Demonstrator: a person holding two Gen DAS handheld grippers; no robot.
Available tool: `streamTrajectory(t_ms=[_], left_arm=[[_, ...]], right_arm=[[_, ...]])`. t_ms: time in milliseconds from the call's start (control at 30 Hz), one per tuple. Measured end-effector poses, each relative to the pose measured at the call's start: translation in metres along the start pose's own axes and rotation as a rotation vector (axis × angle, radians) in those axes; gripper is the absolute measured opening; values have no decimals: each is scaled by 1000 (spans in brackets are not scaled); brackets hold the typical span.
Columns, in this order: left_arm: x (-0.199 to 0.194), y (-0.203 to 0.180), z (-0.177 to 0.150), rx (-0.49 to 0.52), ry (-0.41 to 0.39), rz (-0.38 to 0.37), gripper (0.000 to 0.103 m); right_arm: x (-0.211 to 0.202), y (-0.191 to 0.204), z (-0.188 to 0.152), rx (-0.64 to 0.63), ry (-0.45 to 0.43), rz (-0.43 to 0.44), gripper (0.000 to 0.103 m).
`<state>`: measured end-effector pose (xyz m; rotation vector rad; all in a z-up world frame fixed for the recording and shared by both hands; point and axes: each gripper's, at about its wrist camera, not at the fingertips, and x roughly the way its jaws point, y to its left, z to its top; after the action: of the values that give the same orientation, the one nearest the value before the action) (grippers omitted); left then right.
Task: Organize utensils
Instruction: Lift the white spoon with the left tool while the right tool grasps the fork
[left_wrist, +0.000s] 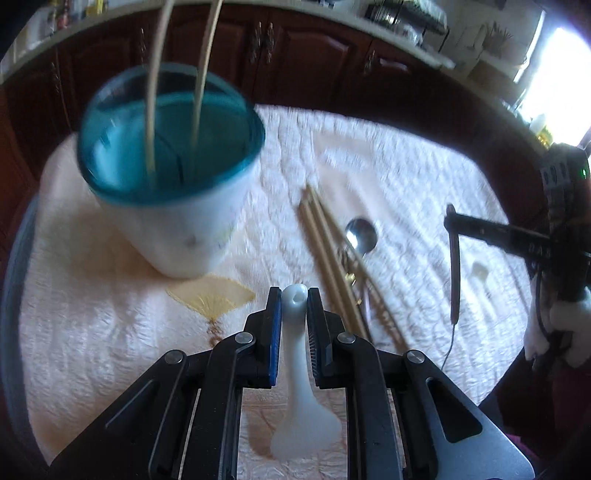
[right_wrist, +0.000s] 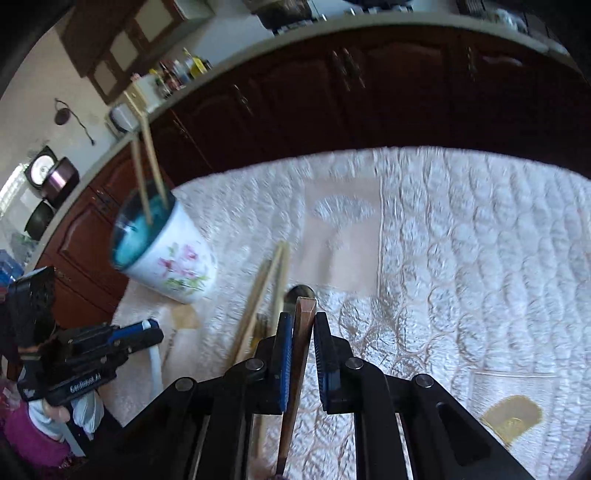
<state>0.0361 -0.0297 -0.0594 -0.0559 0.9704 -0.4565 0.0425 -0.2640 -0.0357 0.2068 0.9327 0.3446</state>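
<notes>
My left gripper (left_wrist: 294, 295) is shut on a white ceramic spoon (left_wrist: 297, 369), handle end forward, held above the quilted cloth near the holder. The holder (left_wrist: 173, 166) is a white flowered cup with a blue inside; two chopsticks (left_wrist: 201, 66) stand in it. It also shows in the right wrist view (right_wrist: 166, 251). My right gripper (right_wrist: 300, 317) is shut on a brown utensil handle (right_wrist: 301, 339) that hangs down between the pads. Loose chopsticks (left_wrist: 332, 258) and a metal spoon (left_wrist: 361, 233) lie on the cloth between the grippers.
The table is covered by a white quilted cloth (right_wrist: 461, 258) with yellow fan embroidery (left_wrist: 210, 299). Dark wooden cabinets (right_wrist: 332, 103) stand behind the table. The left gripper appears at the left of the right wrist view (right_wrist: 110, 350).
</notes>
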Motion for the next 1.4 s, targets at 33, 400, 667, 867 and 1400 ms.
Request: streamTrajectory(t_ms=[33, 400, 667, 867, 1400], left_arm=[[-6, -1, 1, 2, -13, 2, 12], [-44, -9, -1, 27, -78, 26, 11], [-63, -8, -1, 11, -107, 40, 9], [-74, -7, 0, -2, -122, 40, 10], [-129, 16, 25, -72, -215, 42, 9]], right_arm=[[-7, 3, -1, -5, -13, 2, 11], [-60, 34, -15, -53, -98, 25, 9], [-86, 43, -18, -64, -150, 25, 9], [-99, 51, -10, -80, -184, 32, 9], [-122, 98, 37, -192, -279, 81, 9]])
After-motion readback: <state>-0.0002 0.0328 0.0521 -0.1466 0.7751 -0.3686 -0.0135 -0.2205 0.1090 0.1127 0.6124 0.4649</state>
